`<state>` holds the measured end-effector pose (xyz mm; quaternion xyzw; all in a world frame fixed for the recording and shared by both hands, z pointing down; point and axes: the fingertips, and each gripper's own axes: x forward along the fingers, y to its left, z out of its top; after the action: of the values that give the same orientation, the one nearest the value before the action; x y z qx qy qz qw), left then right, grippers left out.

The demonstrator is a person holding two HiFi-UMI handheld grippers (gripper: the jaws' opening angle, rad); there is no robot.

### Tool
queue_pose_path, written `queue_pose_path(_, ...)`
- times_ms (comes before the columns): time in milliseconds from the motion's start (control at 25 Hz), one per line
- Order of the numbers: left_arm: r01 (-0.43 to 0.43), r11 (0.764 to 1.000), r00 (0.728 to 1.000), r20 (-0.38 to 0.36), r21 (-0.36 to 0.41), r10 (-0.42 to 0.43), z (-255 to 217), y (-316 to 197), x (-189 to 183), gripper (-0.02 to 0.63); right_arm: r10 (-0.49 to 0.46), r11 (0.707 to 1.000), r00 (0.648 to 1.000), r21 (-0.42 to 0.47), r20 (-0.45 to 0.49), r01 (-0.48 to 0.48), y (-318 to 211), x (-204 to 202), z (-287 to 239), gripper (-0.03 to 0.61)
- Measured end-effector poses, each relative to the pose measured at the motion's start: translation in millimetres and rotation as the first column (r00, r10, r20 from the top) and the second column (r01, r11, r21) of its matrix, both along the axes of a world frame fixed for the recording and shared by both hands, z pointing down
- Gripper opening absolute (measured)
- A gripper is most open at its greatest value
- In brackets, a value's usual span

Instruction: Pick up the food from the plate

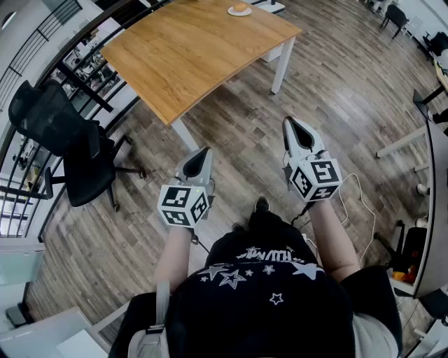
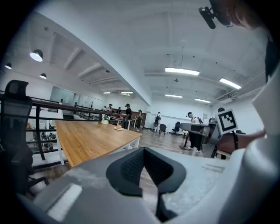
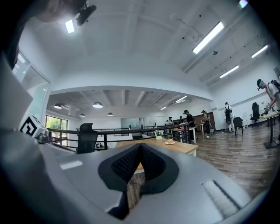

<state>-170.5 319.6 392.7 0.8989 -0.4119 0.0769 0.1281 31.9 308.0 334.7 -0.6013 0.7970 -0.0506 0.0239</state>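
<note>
Food (image 1: 240, 7): a small, rounded, golden-brown piece. From where you stand it is too small to make out more.
Where it sits: on the plate, at the far end of the table, well apart from both of your claws.
Plate (image 1: 231, 12): small, round and white, close to the table's far edge. The one piece of food is all it holds.
Left claw (image 1: 204, 151): you hold it low in front of you, tip aimed toward the table. In the left gripper view its jaws are together, the black ribbed pads meet at the tip, and nothing is caught between them. It touches nothing.
Right claw (image 1: 292, 125): held a little further forward than the left, also aimed toward the table. Its jaws are closed pad against pad, it is empty, and it rests on nothing.
Table (image 1: 189, 52): a light wooden top on white legs. Its near corner lies ahead of you and to your left.
Plant (image 3: 158, 134): a small potted one, standing near the plate on the tabletop.
Floor (image 1: 336, 84): grey-brown wood planks, under you and between you and the table.
Chair (image 1: 66, 143): a black office chair, off to your left beside the table's near end.
Railing (image 3: 121, 131): dark bars running behind the chair and table.
</note>
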Motion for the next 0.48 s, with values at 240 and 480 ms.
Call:
queue_pose_path(240,0.003,1.000,1.000,0.014,-0.017,-0.003,12.5,8.4,-4.0,0.002,-0.002,0.999,1.000,-0.046,-0.015,0.002,9.4,-5.1,18.0,0.000)
queue_pose_path(480,0.043,0.999,0.999,0.026,-0.020,-0.042,13.8,-2.0,-21.4,0.002,0.005,0.997,1.000,-0.083,-0.009,-0.006,10.8,-4.1,29.8,0.000)
